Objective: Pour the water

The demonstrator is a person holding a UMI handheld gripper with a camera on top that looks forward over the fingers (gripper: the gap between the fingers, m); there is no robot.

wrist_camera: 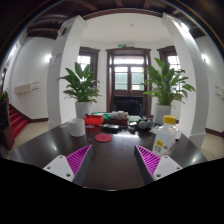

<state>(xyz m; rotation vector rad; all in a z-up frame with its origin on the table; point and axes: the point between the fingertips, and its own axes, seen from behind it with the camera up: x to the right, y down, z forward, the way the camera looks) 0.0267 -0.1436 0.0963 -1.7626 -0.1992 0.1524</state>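
Observation:
My gripper [112, 162] is open and empty, held above a dark round table [112, 150]; its two magenta pads [78, 158] stand wide apart with only bare tabletop between them. A clear plastic bottle with a yellow label [164, 134] stands on the table ahead of the right finger. A white cup [77, 127] stands ahead of the left finger. A flat red lid or coaster [103, 138] lies on the table beyond the fingers, between cup and bottle.
A red container [94, 121] and several small dark items [125, 123] sit at the table's far side. Two potted plants [81, 88] flank a dark wooden door [128, 78]. Red stairs [14, 122] are at the far left.

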